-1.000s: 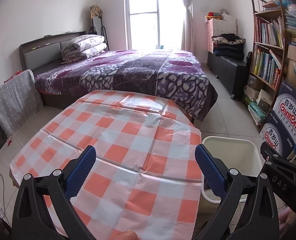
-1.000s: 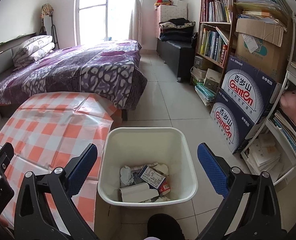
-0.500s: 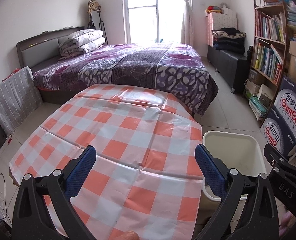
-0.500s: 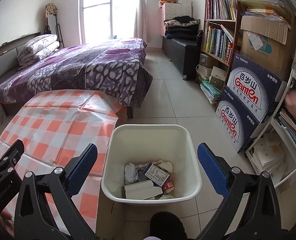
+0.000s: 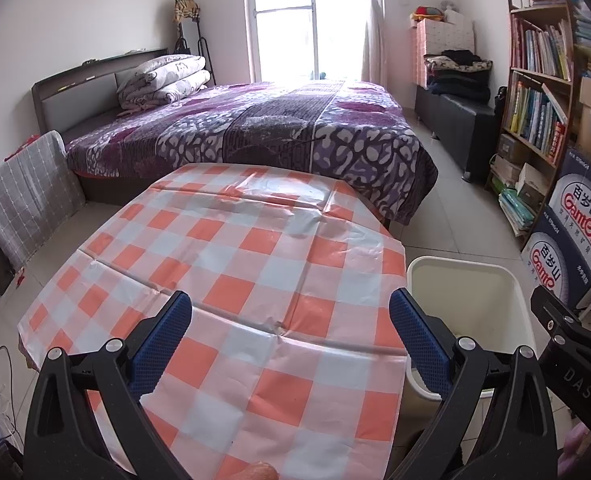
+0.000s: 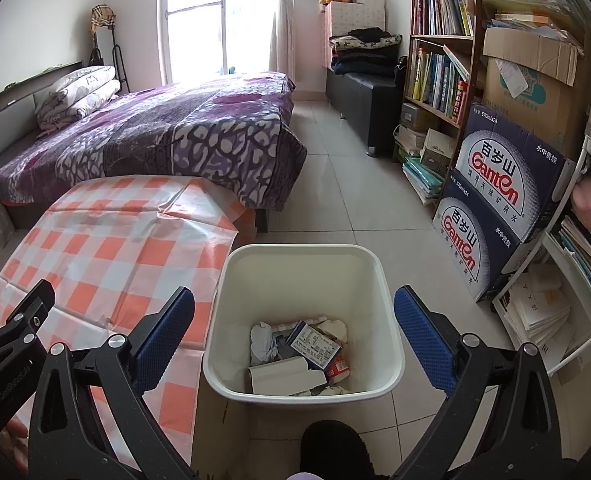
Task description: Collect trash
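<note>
the trash (image 6: 295, 356) lay at the bottom of the white bin (image 6: 379, 280), which stood on the tiled floor just beside the table (image 5: 255, 280) with the orange-checked cloth. what showed in there was a crumpled white wad, a flat white carton, a small printed box and a red-marked wrapper, all loosely heaped. judged from that, the pieces would be light and easily crushed; the wad soft, the cartons thin and stiff enough to pinch by an edge, the wrapper perhaps slippery.

the right gripper (image 6: 293, 332) hung above the bin with its blue fingers (image 6: 163, 332) wide apart and holding nothing. the left gripper (image 5: 291, 340) sat over the table, its fingers (image 5: 159, 344) likewise spread and empty. no loose trash could be seen on the cloth in either view.

if the bin itself needed moving, its thin rim seemed the natural place to take hold, and it looked light enough for one gripper, though smooth plastic might slide between the fingers.
</note>
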`<state>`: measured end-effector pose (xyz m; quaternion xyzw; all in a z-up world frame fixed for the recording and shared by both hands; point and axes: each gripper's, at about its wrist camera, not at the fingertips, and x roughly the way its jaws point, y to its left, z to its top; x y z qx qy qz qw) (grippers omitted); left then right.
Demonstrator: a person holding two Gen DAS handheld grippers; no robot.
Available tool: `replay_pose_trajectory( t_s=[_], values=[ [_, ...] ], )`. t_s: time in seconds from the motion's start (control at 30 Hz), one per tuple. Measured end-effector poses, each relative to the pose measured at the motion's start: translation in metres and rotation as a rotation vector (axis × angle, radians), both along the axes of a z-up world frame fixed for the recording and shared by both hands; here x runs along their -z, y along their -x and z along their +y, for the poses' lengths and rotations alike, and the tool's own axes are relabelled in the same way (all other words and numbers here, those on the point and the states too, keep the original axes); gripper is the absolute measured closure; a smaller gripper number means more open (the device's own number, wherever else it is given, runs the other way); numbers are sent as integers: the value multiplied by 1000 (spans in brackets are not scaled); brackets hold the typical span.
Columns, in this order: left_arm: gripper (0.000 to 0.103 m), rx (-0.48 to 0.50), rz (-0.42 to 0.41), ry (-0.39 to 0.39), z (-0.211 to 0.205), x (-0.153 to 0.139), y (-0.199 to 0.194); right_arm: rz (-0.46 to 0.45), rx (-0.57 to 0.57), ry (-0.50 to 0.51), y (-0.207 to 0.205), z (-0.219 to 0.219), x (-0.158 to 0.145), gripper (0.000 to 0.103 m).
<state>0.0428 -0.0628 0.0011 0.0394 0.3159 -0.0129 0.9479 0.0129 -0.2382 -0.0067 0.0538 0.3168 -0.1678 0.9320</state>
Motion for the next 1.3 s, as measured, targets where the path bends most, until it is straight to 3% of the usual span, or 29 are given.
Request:
replay_pose_trajectory(
  t_s=[1.3],
  values=[
    [7,-10,21,0,2,3,-4,14,-6,-7,2,7,8,7]
  ],
)
